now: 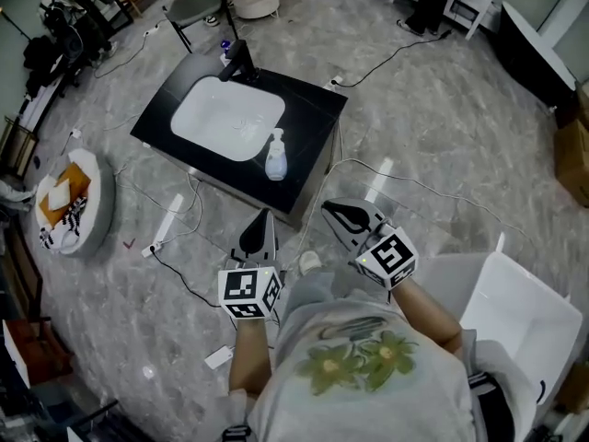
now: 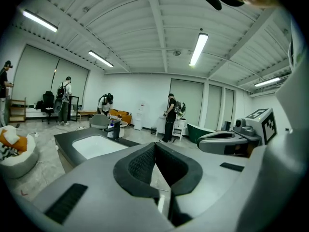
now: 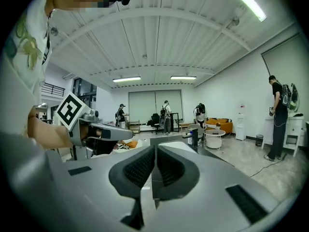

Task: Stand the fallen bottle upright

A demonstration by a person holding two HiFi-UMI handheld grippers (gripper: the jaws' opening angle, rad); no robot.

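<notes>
A clear pump bottle [image 1: 275, 158] is on the black counter [image 1: 313, 118], just right of the white sink basin [image 1: 228, 118], its pump end pointing away from me. From this angle I cannot say whether it lies or stands. A black faucet [image 1: 241, 63] rises at the basin's far side. Both grippers hang over the floor, short of the counter's near edge. My left gripper [image 1: 264, 217] [image 2: 155, 151] is shut and empty. My right gripper [image 1: 337, 212] [image 3: 154, 151] is also shut with nothing in it. The bottle is not visible in either gripper view.
Cables and a white power strip [image 1: 166, 224] lie on the grey floor around the counter. A white and orange cushion bed [image 1: 69, 201] sits to the left, and a white box [image 1: 515, 311] to my right. Several people [image 2: 170, 117] stand far across the room.
</notes>
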